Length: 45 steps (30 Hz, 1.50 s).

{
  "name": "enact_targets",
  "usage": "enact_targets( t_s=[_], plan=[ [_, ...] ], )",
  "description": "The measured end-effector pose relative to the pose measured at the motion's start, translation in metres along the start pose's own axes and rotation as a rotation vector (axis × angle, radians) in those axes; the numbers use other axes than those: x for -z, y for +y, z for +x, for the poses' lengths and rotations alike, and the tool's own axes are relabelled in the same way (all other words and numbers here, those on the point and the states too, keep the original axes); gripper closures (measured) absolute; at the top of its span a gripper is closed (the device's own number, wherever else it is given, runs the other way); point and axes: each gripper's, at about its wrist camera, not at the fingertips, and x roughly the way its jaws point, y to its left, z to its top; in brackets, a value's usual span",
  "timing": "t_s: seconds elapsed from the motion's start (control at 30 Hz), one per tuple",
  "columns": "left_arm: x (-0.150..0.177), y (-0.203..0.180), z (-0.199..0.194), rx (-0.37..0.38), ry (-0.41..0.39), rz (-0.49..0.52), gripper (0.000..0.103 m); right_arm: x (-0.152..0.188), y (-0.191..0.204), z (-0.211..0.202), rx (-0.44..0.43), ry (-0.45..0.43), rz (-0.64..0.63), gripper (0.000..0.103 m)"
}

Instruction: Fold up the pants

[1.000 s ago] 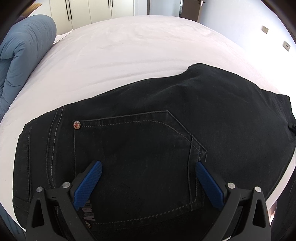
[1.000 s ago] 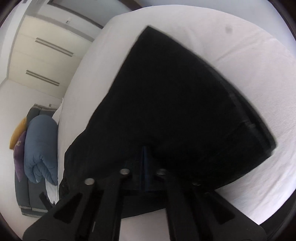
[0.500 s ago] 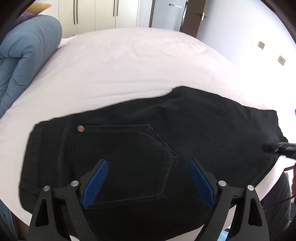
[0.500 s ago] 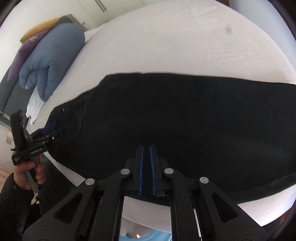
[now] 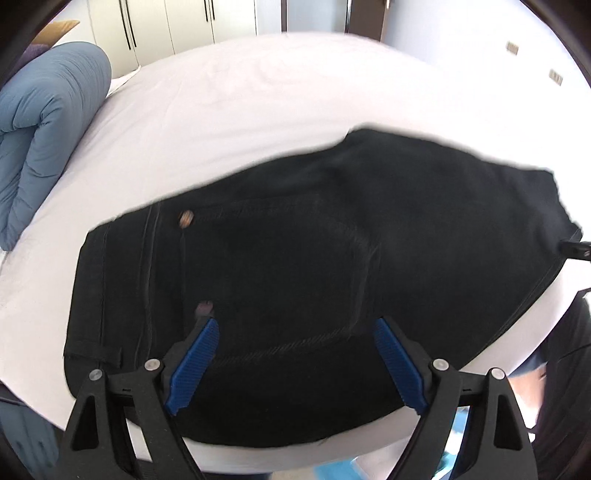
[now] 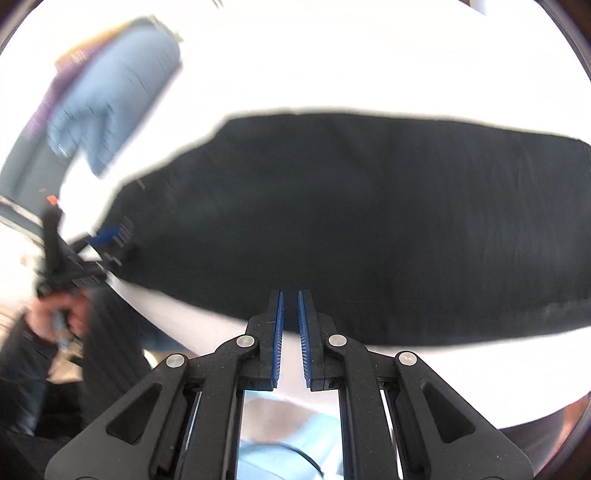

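— Hovering wide open, the left gripper [image 5: 293, 354] holds nothing; the black jeans [image 5: 314, 273] lie flat right under it, back pocket [image 5: 280, 269] between the blue pads [image 5: 194, 360].

— And the right gripper [image 6: 290, 325]?

— Nearly closed, a narrow gap, gripping nothing, at the jeans' [image 6: 369, 229] near edge on the white bed [image 5: 240, 122]. A blue duvet [image 5: 40, 122] sits beyond.

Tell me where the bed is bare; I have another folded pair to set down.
Bare sheet lies beyond the black pants, between them and the wardrobes. The blue duvet crowds the left edge; the near edge is only a thin strip.
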Motion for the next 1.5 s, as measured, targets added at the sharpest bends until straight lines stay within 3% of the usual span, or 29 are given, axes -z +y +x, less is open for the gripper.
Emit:
enact_targets(
  t_s=[0.17, 0.23, 0.33, 0.4, 0.43, 0.5, 0.6, 0.63, 0.7, 0.77, 0.83, 0.93, 1.0, 1.07, 1.13, 1.2, 1.27, 1.37, 1.43, 1.5],
  plan=[
    [-0.079, -0.058, 0.011, 0.238, -0.118, 0.007, 0.01, -0.035, -0.04, -0.003, -0.115, -0.087, 0.15, 0.094],
    [-0.112, -0.089, 0.035, 0.313, -0.108, 0.053, 0.005, -0.043, -0.057, 0.005, -0.158, -0.094, 0.212, 0.094],
    [-0.149, -0.124, 0.085, 0.299, -0.041, 0.129, 0.006, -0.047, -0.08, 0.016, -0.163, -0.102, 0.25, 0.094],
    [-0.158, -0.126, 0.116, 0.222, 0.01, 0.146, 0.008, -0.046, -0.102, 0.033, -0.1, -0.057, 0.28, 0.094],
    [-0.163, -0.118, 0.134, 0.167, 0.037, 0.137, 0.015, -0.042, -0.118, 0.03, -0.063, -0.036, 0.309, 0.096],
    [-0.166, -0.09, 0.153, 0.166, 0.038, 0.099, 0.024, -0.032, -0.142, 0.022, -0.162, -0.081, 0.392, 0.096],
    [-0.17, -0.072, 0.153, 0.182, 0.008, 0.083, 0.04, -0.019, -0.164, -0.002, -0.109, -0.143, 0.409, 0.097],
    [-0.171, -0.068, 0.152, 0.161, -0.004, 0.08, 0.039, -0.014, -0.171, -0.013, -0.075, -0.163, 0.435, 0.097],
    [-0.173, -0.05, 0.144, -0.008, -0.053, 0.027, 0.03, -0.004, -0.18, -0.041, -0.033, -0.196, 0.46, 0.096],
    [-0.17, -0.024, 0.132, 0.016, -0.099, -0.121, 0.03, -0.007, -0.171, -0.053, -0.018, -0.213, 0.448, 0.094],
    [-0.163, -0.018, 0.121, 0.053, -0.105, -0.193, 0.029, -0.019, -0.153, -0.053, -0.094, -0.218, 0.391, 0.094],
    [-0.138, -0.054, 0.098, 0.118, -0.093, -0.08, 0.023, -0.052, -0.121, -0.023, -0.206, -0.171, 0.297, 0.094],
    [-0.119, -0.081, 0.088, 0.116, -0.087, -0.009, 0.016, -0.074, -0.103, 0.005, -0.26, -0.107, 0.256, 0.094],
    [-0.096, -0.103, 0.093, 0.063, -0.041, 0.004, 0.009, -0.089, -0.093, 0.037, -0.285, -0.033, 0.238, 0.094],
    [-0.084, -0.103, 0.116, 0.039, 0.037, -0.041, 0.009, -0.097, -0.095, 0.066, -0.207, 0.015, 0.248, 0.094],
    [-0.076, -0.103, 0.116, 0.042, 0.002, -0.052, 0.008, -0.103, -0.116, 0.078, -0.289, -0.011, 0.315, 0.097],
    [-0.078, -0.111, 0.117, 0.017, 0.021, -0.025, 0.008, -0.102, -0.146, 0.06, -0.24, -0.09, 0.413, 0.099],
    [-0.081, -0.113, 0.119, 0.022, 0.027, -0.035, 0.006, -0.089, -0.198, 0.014, -0.08, -0.246, 0.55, 0.099],
    [-0.086, -0.118, 0.122, 0.016, 0.023, -0.03, 0.005, -0.078, -0.228, -0.016, -0.02, -0.316, 0.656, 0.098],
    [-0.082, -0.115, 0.118, 0.018, 0.014, -0.033, 0.005, -0.069, -0.22, -0.046, 0.07, -0.368, 0.651, 0.092]
  ],
)
